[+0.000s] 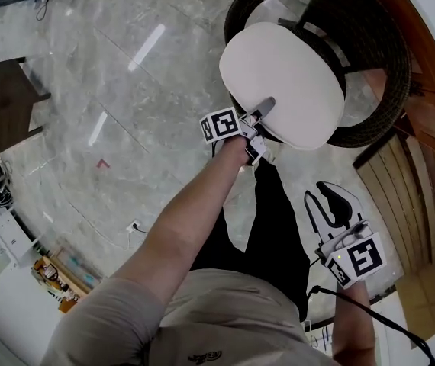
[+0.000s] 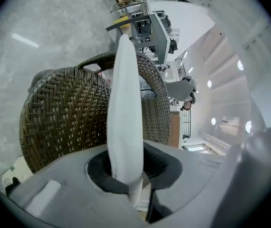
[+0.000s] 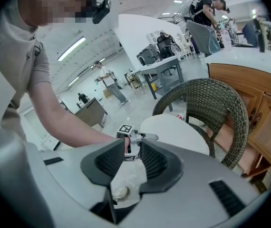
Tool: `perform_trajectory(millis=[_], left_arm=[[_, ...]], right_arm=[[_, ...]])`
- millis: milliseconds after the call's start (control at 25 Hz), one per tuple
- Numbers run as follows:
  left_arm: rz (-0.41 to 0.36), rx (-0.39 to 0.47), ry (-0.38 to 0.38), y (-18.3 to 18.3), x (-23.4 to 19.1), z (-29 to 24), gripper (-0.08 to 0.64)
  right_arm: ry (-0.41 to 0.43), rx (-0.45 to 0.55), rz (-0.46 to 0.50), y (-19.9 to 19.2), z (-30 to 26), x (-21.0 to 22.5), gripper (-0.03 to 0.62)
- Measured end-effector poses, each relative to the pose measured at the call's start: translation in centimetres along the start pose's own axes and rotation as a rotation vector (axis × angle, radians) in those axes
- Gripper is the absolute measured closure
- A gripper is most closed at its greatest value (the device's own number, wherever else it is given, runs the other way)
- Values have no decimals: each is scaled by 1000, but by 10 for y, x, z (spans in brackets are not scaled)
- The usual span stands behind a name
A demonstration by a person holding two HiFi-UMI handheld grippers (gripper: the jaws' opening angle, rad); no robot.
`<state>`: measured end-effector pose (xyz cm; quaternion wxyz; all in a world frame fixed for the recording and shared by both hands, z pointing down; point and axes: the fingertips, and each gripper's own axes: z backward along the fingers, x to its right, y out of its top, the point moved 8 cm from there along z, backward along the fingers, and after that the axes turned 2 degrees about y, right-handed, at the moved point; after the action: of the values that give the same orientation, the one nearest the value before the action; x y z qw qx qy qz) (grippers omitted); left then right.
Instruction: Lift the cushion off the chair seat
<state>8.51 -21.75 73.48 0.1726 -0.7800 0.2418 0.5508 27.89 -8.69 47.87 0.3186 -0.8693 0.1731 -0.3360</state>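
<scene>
The cushion (image 1: 282, 82) is a plain off-white pad, oval with well-rounded corners. Its cover is smooth and carries no pattern or visible piping. From above it shows a broad, gently domed face that hides most of the seat of the chair (image 1: 385, 67), a dark woven wicker tub chair whose curved back rings the cushion's far side. Seen edge-on in the left gripper view, the cushion is a slim white slab, thickest at its middle and tapering to a soft rounded point at the far end. It stands in front of the wicker weave.

The left claw (image 1: 262, 109) is clamped shut on the cushion's near rim, at the front edge of the seat. The fabric is squeezed thin where the two pads bite it. In the right gripper view the cushion looks tipped up at this pinched edge, over the front of the seat. Whether its far edge touches the seat I cannot tell.

The right claw (image 1: 330, 198) hangs well apart from the chair, low beside the person's leg over the pale marbled floor (image 1: 126, 90). Its jaws stand apart with nothing between them.
</scene>
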Motion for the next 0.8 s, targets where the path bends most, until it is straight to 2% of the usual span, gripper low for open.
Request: perform_trajectory(millis=[440, 640, 800], left_arm=[[-39, -9, -46, 1, 57, 123, 505], [-37, -1, -116, 8, 93, 174, 505], [-88, 3, -126, 15, 118, 228, 505]], right_arm=[[-16, 50, 75, 30, 9, -68, 480], [-39, 79, 100, 41, 14, -102, 489], [-64, 105, 128, 50, 17, -137, 497]])
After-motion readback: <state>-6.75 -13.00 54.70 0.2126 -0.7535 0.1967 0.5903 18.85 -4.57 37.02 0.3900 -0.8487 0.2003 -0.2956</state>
